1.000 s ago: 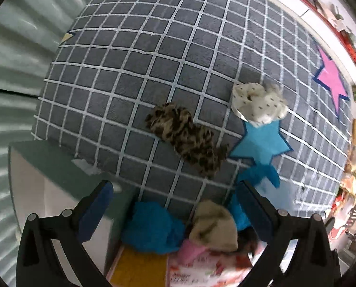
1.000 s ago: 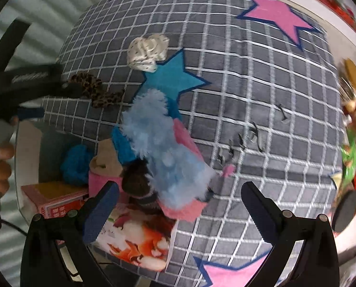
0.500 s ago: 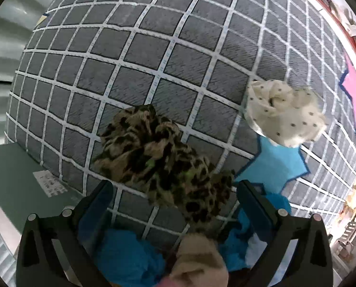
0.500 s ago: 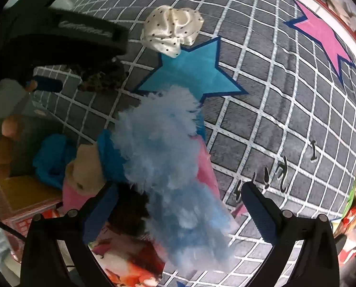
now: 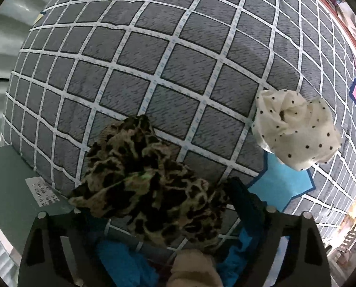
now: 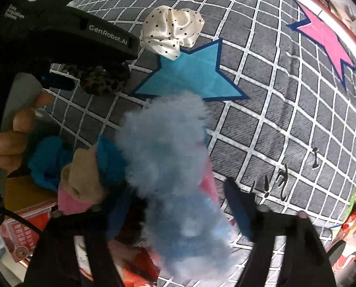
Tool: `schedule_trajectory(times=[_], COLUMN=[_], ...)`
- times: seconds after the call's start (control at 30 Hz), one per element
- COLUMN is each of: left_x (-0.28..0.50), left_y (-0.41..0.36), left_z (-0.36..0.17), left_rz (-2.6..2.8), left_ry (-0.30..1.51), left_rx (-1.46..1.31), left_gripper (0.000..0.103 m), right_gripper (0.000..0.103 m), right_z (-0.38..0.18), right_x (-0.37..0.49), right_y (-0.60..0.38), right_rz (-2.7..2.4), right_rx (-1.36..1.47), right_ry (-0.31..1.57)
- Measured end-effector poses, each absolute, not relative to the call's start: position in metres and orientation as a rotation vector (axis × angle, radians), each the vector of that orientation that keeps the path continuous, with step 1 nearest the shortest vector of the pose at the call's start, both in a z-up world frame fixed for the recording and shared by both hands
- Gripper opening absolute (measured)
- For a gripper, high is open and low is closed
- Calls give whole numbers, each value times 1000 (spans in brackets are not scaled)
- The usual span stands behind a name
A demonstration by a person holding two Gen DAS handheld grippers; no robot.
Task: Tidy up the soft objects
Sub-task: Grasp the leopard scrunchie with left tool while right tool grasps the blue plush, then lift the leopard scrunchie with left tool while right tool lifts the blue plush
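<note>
- A grey checked cover (image 5: 192,71) with white grid lines fills both views; a blue star (image 6: 192,74) and a pink star (image 6: 326,35) are printed on it.
- The left gripper (image 5: 154,205) reaches over the cover's near edge, its jaws closed in on the leopard-print scrunchie (image 5: 142,179), which bunches between the two fingers and spills forward past them.
- The right gripper (image 6: 175,205) has its jaws drawn partly together around a fluffy pale-blue piece (image 6: 170,157); the fluff is blurred, and whether the pads actually press it I cannot tell.
- A cream polka-dot scrunchie (image 5: 295,129) lies on the cover, touching the top point of the blue star, well apart from both grippers.
- Below the fluffy piece, off the cover's edge, sits a heap of soft items: a teal one (image 6: 49,160), a beige one (image 6: 82,177) and a pink one (image 6: 70,203).
- A red printed box (image 6: 22,239) lies beneath that heap.
</note>
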State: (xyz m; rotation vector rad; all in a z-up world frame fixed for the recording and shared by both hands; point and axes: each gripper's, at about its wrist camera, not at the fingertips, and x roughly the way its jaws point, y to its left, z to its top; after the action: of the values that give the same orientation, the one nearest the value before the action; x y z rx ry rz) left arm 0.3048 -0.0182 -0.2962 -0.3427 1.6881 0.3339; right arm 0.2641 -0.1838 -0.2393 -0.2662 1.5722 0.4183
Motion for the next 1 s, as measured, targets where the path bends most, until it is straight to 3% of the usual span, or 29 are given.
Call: schedule_trajectory(times=[0.07, 0.17, 0.23, 0.33, 0.83, 0.87, 0.97, 1.0], left_x=[310, 315, 313, 319, 327, 323, 316, 320], left_y=[-28, -30, -30, -35, -61, -60, -63, -62], left_z=[-297, -301, -296, -290, -231, -226, -211, -209], left_rz=[344, 326, 317, 292, 208, 203, 194, 191], left_ry=[1689, 1668, 1647, 1621, 1505, 1500, 1492, 1491], left_rx=[-346, -387, -369, -305, -90, -80, -60, -57], left_gripper=[84, 70, 50, 34, 31, 31, 31, 31], right_gripper=[64, 41, 40, 40, 40, 43, 69, 70], right_z=[-237, -233, -228, -223, -196, -198, -213, -216], right_x=[265, 269, 271, 278, 275, 276, 278, 278], right_y=[-188, -196, -206, -223, -259, -259, -249, -247], right_rz=[406, 396, 397, 384, 334, 334, 344, 341], right_rx=[-247, -200, -114, 16, 145, 135, 82, 72], right_ry=[1562, 1555, 1554, 1566, 1538, 1543, 1603, 1610])
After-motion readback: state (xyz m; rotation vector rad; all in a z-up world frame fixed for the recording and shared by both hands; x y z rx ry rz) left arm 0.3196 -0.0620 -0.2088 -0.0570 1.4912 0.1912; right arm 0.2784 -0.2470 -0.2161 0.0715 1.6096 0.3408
